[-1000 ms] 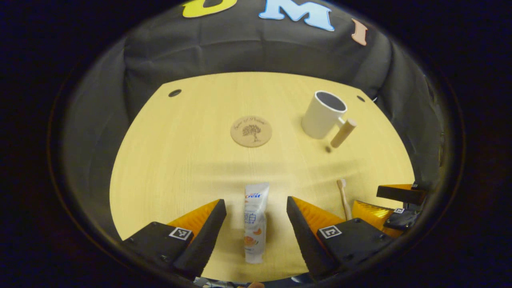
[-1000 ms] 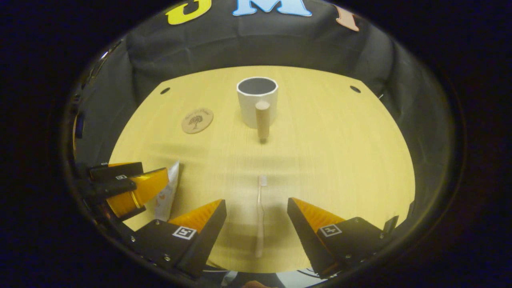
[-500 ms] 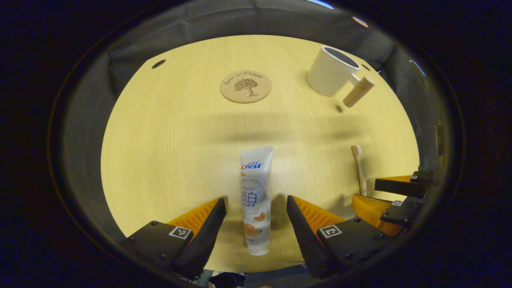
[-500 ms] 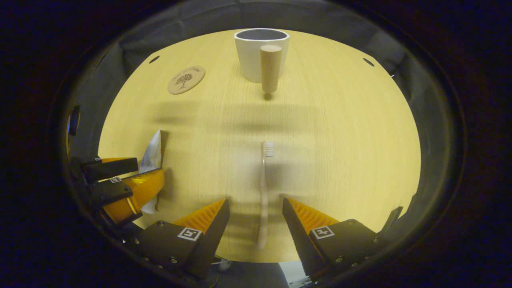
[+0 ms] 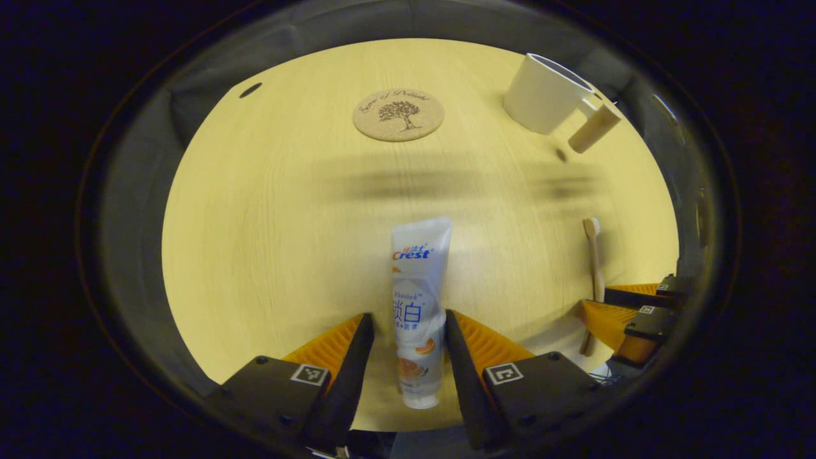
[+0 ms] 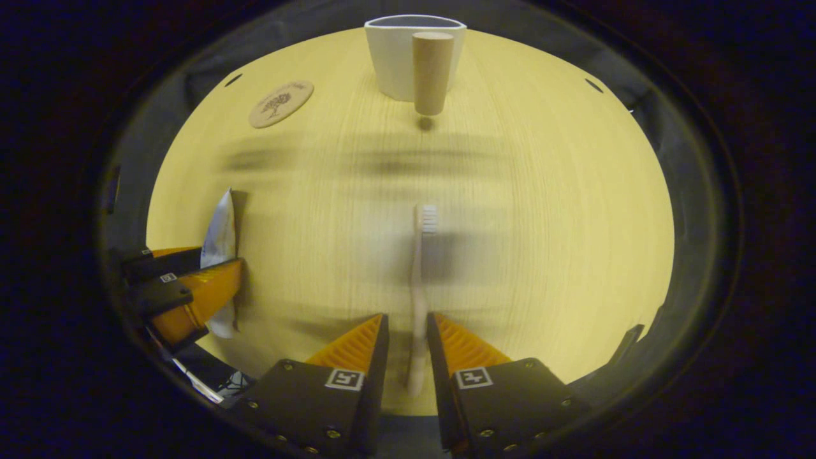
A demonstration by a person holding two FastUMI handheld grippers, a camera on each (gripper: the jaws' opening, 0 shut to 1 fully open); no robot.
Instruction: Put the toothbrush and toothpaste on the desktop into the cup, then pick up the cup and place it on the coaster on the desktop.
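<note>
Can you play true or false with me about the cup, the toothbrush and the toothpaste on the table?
1. The toothpaste lies between the left gripper's fingers. True.
2. The toothbrush is already in the cup. False: it lies on the table, between the right gripper's fingers.
3. The cup stands on the coaster. False: it stands on the table, apart from the coaster.
4. The coaster has a tree drawn on it. True.
5. The cup lies on its side. False: it stands upright.
</note>
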